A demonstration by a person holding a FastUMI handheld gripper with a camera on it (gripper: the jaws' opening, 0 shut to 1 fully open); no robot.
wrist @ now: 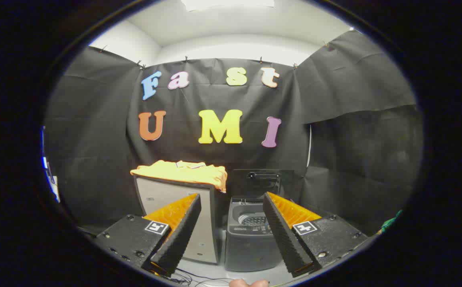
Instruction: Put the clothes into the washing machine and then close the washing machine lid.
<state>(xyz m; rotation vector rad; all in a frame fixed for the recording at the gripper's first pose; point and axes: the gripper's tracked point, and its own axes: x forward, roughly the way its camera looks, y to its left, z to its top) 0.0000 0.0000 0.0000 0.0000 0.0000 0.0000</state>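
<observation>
A pale cabinet [179, 217] stood beyond the left finger, and a small dark washing machine [251, 235] sat just beside it, lid [262, 181] raised. The yellow clothes [183, 172] lay spread across the cabinet top, ahead and left of the gripper [231, 205], lengthwise side to side. The fingers were spread wide, holding nothing.

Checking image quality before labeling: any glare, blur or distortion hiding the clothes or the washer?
Gripper view: sharp, evenly lit from a ceiling light; fisheye bends the booth walls. Yellow clothes on the cabinet read clearly; washing machine drum is dim but visible, lid up. Gripper open, fingers framing the washer.
</observation>
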